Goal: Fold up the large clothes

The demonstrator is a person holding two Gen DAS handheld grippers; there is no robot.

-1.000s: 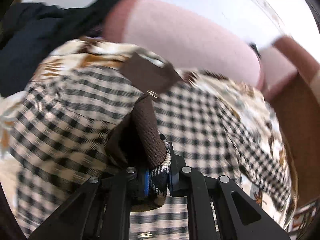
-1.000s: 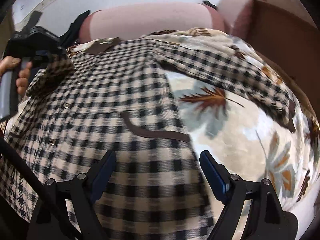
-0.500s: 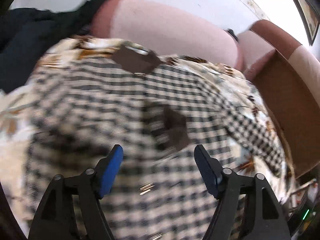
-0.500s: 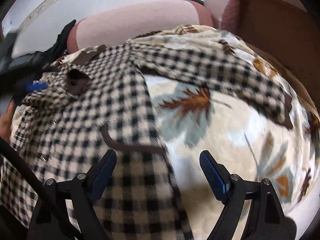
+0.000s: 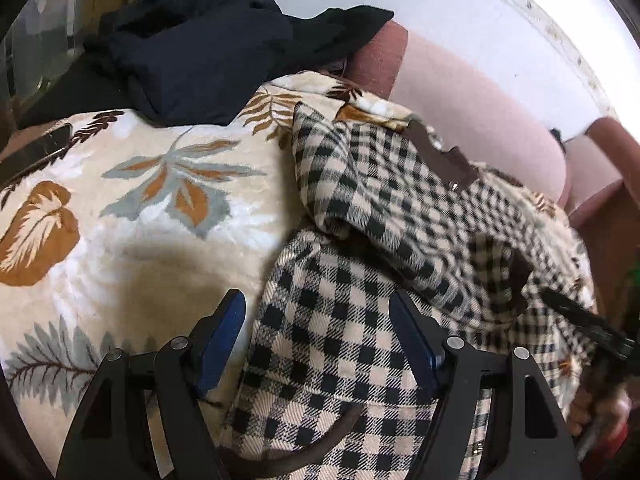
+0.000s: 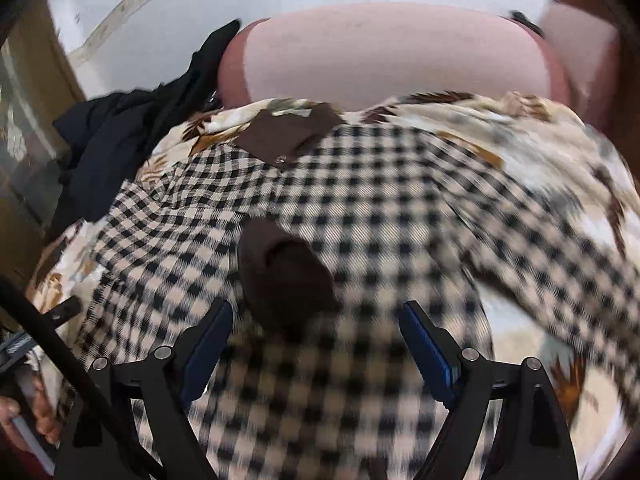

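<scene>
Left wrist view: my left gripper (image 5: 316, 336) stands wide open, blue pads well apart, nothing clamped. The checked fabric lies below and between the fingers, but the pads do not press on it.

The checked coat (image 5: 384, 248), black-and-cream gingham with brown trim, lies on a leaf-print blanket (image 5: 132, 200) and fills the centre and lower right of this frame. One sleeve (image 5: 360, 184) is folded across the body and runs from the upper centre down to the right. Its brown cuff (image 5: 516, 280) sits at right of centre and is blurred. The brown collar (image 5: 436, 152) shows above it, towards the sofa back.

A heap of dark clothing (image 5: 192, 40) lies at upper left, partly on the blanket. A pink sofa backrest (image 5: 472, 92) runs across the upper right.

At the lower right edge a hand (image 5: 596, 408) grips a black handle; I cannot make out more of it.

Right wrist view: my right gripper (image 6: 316, 340) is also wide open and holds nothing. The coat (image 6: 360, 216) fills the middle of the frame, strongly motion-blurred in the lower half. The brown cuff (image 6: 284, 280) lies just above the gap between the fingers and does not touch either pad. The collar (image 6: 288, 132) is at upper centre, the blanket (image 6: 560, 152) shows to the right, and the dark clothing (image 6: 120, 136) sits at upper left. A hand (image 6: 28, 416) shows at the lower left edge.
</scene>
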